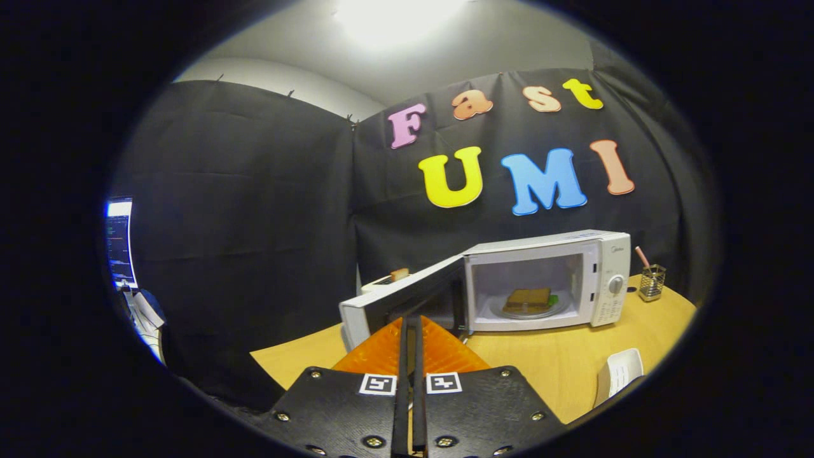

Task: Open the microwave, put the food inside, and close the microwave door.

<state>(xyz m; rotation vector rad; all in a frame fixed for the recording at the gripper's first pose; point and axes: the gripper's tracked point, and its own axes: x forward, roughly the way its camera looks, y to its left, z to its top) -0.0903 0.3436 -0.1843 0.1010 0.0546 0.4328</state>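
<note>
Food [527, 300] is already set inside the microwave [548, 280]; tool [411, 326], fingers together and empty, is placed seemingly behind the open door [400, 300] for pushing shut.

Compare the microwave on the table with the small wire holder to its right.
The microwave is a white, solid-walled box; the wire holder is a small dark mesh cup you can see through. The microwave stands open, its door swung out toward the closed tongs, with a plate of food inside; the holder carries one pink stick. Both stand upright on the wooden table.
</note>
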